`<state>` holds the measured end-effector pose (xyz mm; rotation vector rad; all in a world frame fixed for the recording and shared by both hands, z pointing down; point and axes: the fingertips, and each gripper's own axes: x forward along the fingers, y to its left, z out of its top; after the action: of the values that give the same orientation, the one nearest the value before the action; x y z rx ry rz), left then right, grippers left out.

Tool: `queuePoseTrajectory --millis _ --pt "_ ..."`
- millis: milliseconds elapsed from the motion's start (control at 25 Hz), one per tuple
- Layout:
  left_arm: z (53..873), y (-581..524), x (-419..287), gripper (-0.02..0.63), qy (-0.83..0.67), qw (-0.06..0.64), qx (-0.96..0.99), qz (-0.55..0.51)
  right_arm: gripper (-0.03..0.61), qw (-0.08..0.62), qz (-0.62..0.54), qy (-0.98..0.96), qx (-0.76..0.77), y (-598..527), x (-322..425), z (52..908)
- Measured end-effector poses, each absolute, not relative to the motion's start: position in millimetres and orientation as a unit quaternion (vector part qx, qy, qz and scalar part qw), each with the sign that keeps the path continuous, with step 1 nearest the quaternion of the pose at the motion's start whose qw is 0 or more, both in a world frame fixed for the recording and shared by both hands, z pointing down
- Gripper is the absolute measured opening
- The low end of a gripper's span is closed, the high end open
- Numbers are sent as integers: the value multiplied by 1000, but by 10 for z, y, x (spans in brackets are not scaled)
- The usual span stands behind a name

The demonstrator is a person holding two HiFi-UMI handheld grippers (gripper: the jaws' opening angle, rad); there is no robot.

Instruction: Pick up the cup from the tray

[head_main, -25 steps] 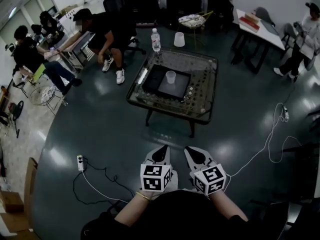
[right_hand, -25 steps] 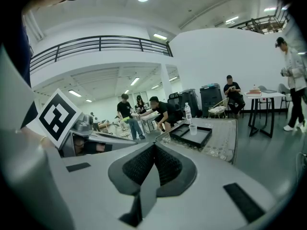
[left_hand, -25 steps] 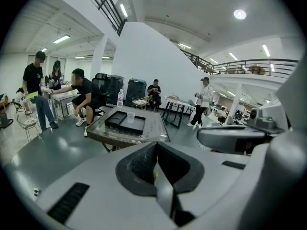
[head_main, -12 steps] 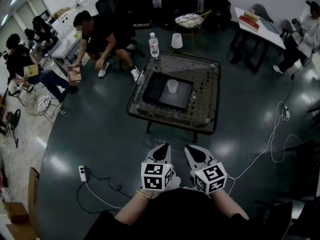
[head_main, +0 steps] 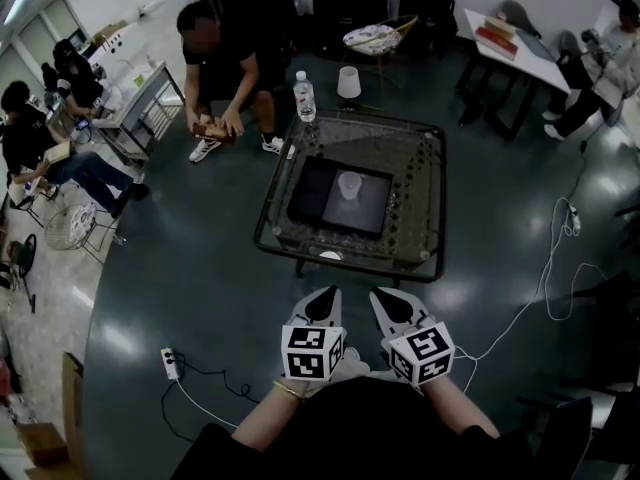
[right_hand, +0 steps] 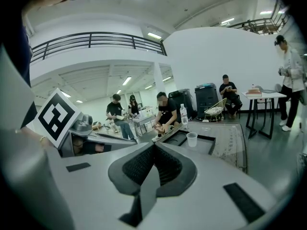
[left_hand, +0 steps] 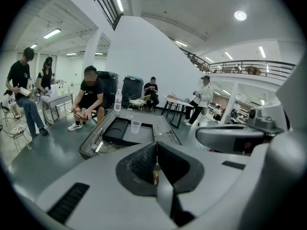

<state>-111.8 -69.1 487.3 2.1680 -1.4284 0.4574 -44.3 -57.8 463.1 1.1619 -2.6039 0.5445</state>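
Looking down, my left gripper point(head_main: 326, 303) and right gripper point(head_main: 380, 306) sit at lower centre, each with its jaws pressed together on nothing. The translucent cup point(head_main: 349, 184) stands upright on the dark rectangular tray point(head_main: 308, 183), mid-frame, on a square glass table point(head_main: 421, 183). Only the gripper views show the railed balcony point(right_hand: 96, 38). Only the head view shows the white cable point(head_main: 547, 263) across the glossy dark floor point(head_main: 200, 288).

no legible words or numbers, patterned square markers on left cube point(head_main: 312, 354), right cube point(head_main: 421, 355)
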Motion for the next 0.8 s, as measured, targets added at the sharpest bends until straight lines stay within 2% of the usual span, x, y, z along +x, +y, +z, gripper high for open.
queuePoseTrajectory --millis 800 --pt "5148 -1113 -1108 12 -519 272 791 178 12 146 204 -875 414 -1051 -341 4879"
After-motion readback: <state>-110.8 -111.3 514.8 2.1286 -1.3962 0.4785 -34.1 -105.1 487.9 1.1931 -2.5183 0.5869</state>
